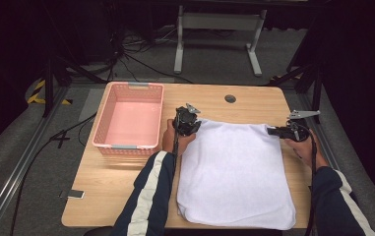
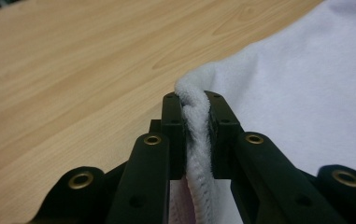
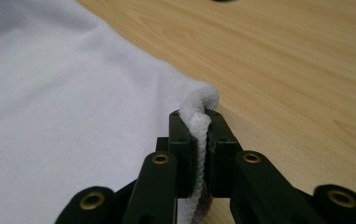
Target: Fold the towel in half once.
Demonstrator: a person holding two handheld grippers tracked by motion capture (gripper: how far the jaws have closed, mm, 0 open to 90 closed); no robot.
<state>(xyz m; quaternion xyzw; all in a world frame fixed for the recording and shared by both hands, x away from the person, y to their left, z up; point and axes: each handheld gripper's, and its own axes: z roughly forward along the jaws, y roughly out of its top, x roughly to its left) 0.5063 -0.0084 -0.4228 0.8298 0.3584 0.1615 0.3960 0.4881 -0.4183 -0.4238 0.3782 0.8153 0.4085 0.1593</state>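
A white towel (image 1: 236,172) lies spread flat on the wooden table (image 1: 101,187), right of centre. At its far left corner sits my left gripper (image 1: 195,123), shut on the folded hem of the white towel (image 2: 195,121), which bulges up between the black pads. My right gripper (image 1: 272,131) holds the far right corner, and in the right gripper view the hem of the towel (image 3: 198,123) is pinched between its pads. Both corners are raised slightly off the wood.
A pink plastic basket (image 1: 107,118) stands empty on the table's far left. A round cable hole (image 1: 230,99) lies beyond the towel. A small flat device (image 1: 72,194) rests at the near left edge. Bare wood (image 2: 73,70) surrounds the towel.
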